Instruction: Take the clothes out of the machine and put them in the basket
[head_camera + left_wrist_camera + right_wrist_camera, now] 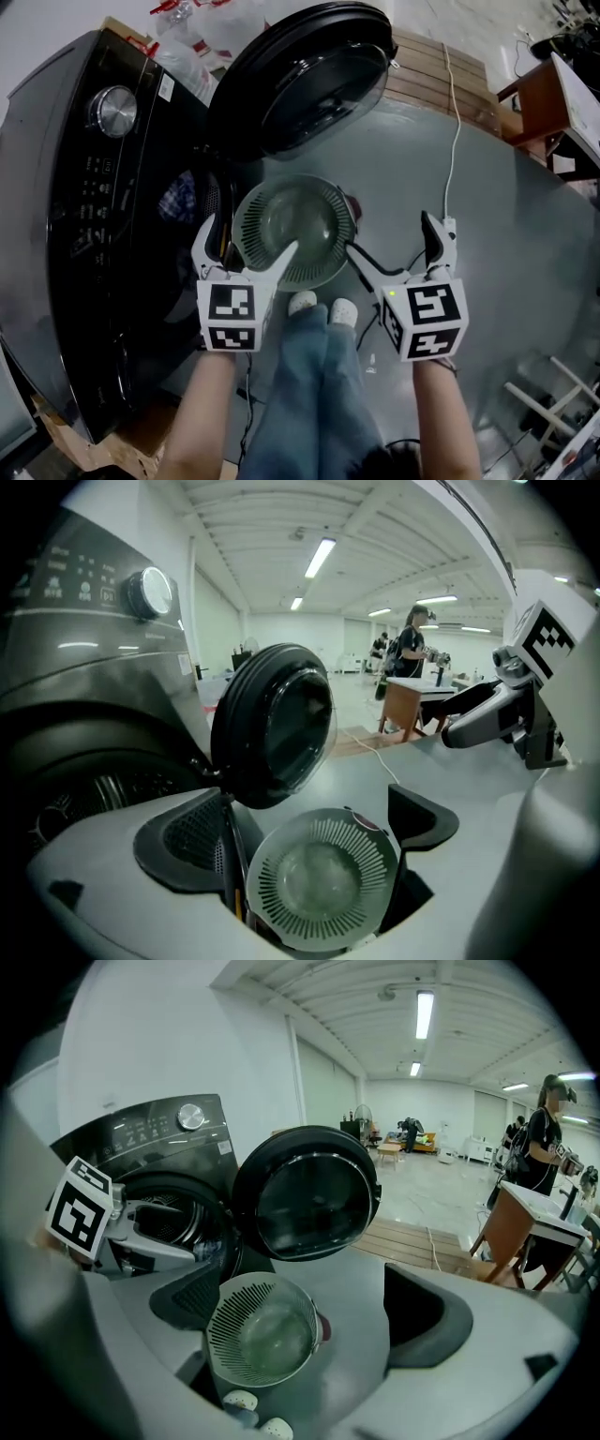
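Left gripper [248, 239] and right gripper [389, 234] hang side by side, jaws spread wide with nothing gripped. They are held out by a person standing in jeans [314, 384] and white shoes [319, 307]. Just ahead of and below the jaws, a round slotted basket [251, 211] sits empty on the grey floor [487, 225]. The left gripper's jaws frame the basket's near rim, and the right gripper's inner jaw reaches toward its right side.

On the person's left stands the black washing machine [84, 244]. Its round door [300, 75] is swung fully open and hangs over the far side of the basket. That leaves only a tight pocket of room between machine front, door and basket.

The clothes [176, 199], a glimpse of blue patterned cloth, lie inside the drum. They are just beyond the left gripper's outer jaw and well apart from the right gripper.

To the right the floor runs open, crossed by a white cable [456, 122] that leads back toward a wooden pallet [441, 70]. A brown desk [536, 98] marks that far edge, and another person [544, 1124] stands just behind it in the hall.
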The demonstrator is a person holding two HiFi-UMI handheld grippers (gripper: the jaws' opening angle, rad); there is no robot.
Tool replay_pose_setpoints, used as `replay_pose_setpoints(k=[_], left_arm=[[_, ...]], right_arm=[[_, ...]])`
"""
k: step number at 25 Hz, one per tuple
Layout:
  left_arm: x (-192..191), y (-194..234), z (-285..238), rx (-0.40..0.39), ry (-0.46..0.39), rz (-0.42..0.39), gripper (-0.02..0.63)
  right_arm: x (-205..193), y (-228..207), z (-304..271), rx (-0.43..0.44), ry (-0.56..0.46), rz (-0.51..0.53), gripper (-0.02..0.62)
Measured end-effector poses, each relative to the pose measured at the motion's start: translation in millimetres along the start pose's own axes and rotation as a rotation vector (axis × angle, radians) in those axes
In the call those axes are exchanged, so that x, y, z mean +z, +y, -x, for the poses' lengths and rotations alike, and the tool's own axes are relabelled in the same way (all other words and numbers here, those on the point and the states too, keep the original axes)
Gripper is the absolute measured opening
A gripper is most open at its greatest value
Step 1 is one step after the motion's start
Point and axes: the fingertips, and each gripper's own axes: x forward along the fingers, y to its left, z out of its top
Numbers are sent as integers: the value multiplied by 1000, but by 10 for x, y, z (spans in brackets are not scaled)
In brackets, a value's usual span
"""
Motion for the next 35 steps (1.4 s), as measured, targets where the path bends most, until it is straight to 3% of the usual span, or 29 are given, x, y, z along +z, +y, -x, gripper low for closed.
replay_pose_setpoints(k=[7,15,19,31,35], left_arm=[[-519,221,-235,40,10,71,558],[-1140,481,-404,93,76,84,558],[-1356,592,-510,118,88,143,558],[-1768,1553,-715,373,203,167,557],[-1890,1895,-718,501,231,189,537]], right_arm=[[-453,293,-458,39,48,43,540],[-957,627,-866,110,112,53,540],[-1129,686,-1031,125,144,44,540],[-1287,980,-1311,192,210,75,532],[-1299,1104,-1379,221,220,110,531]])
